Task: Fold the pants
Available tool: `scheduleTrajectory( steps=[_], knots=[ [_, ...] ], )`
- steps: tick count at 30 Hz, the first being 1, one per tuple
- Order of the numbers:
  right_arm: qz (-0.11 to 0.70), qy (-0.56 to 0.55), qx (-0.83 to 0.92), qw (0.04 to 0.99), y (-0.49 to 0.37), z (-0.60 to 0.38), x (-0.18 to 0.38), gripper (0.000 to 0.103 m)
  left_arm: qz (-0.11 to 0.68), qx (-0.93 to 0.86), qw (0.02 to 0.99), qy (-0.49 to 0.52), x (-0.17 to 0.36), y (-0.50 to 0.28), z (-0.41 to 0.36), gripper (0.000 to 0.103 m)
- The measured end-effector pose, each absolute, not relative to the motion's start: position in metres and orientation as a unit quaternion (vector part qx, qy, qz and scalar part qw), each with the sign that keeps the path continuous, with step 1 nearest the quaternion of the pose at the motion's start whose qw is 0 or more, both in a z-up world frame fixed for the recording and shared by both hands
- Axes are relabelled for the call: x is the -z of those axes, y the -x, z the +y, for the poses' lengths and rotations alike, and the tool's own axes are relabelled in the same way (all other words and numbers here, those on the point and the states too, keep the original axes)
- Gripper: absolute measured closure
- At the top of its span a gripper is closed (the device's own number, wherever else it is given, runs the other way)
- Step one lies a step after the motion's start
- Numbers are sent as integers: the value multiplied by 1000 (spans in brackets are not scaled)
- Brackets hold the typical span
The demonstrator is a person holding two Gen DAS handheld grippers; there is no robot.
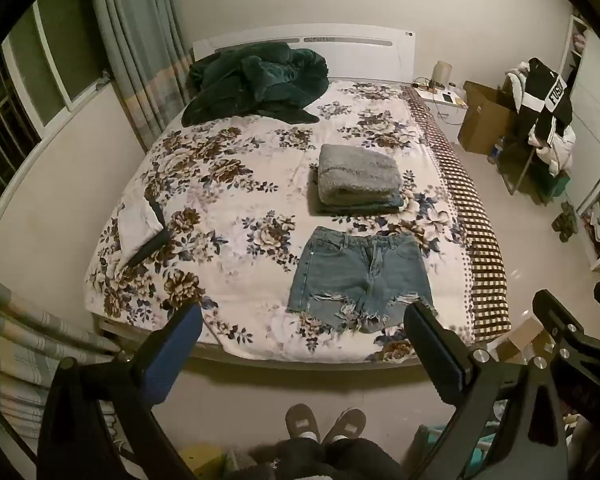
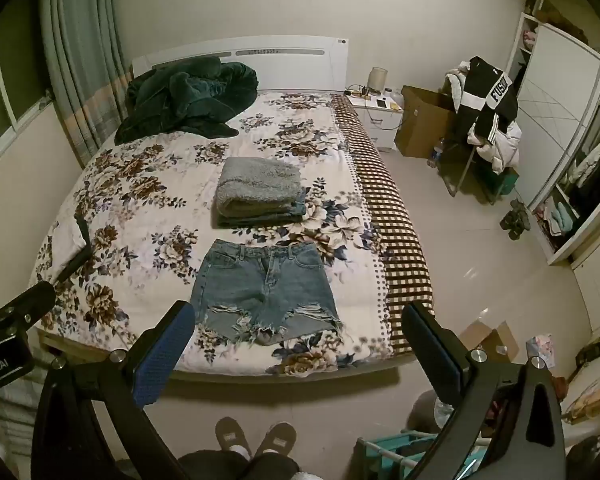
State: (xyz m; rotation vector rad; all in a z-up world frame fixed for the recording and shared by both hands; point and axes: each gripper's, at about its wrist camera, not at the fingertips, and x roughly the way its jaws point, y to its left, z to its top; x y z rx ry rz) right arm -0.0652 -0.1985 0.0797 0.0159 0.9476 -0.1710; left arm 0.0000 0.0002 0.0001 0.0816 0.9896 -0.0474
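Blue denim shorts [image 1: 360, 274] with frayed hems lie flat near the foot of the floral bed [image 1: 227, 184], waistband towards the headboard. They also show in the right wrist view [image 2: 261, 286]. My left gripper [image 1: 304, 320] is open and empty, held back from the bed's foot edge, well short of the shorts. My right gripper [image 2: 297, 318] is open and empty, also back from the bed's foot edge. The right gripper's body shows at the right edge of the left wrist view [image 1: 572, 320].
A folded grey stack [image 1: 358, 180] lies just beyond the shorts. A dark green blanket [image 1: 255, 82] is heaped by the headboard. A white and black garment [image 1: 141, 228] lies at the bed's left. A chair with clothes [image 1: 544, 116], boxes and a wardrobe [image 2: 572, 152] stand right.
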Motion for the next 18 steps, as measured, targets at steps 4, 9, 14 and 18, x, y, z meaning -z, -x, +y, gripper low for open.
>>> scheduleTrajectory(
  steps=[4, 9, 14, 18],
  knots=[
    [457, -10, 81, 886, 65, -199, -80, 0, 474, 24, 879, -38, 0, 0, 0, 0],
    [456, -9, 81, 886, 66, -198, -80, 0, 471, 24, 881, -38, 0, 0, 0, 0],
    [456, -10, 81, 886, 66, -199, -81, 0, 469, 24, 882, -37, -1, 1, -1, 0],
    [455, -10, 82, 886, 66, -199, -82, 0, 472, 24, 880, -38, 0, 0, 0, 0]
  ],
)
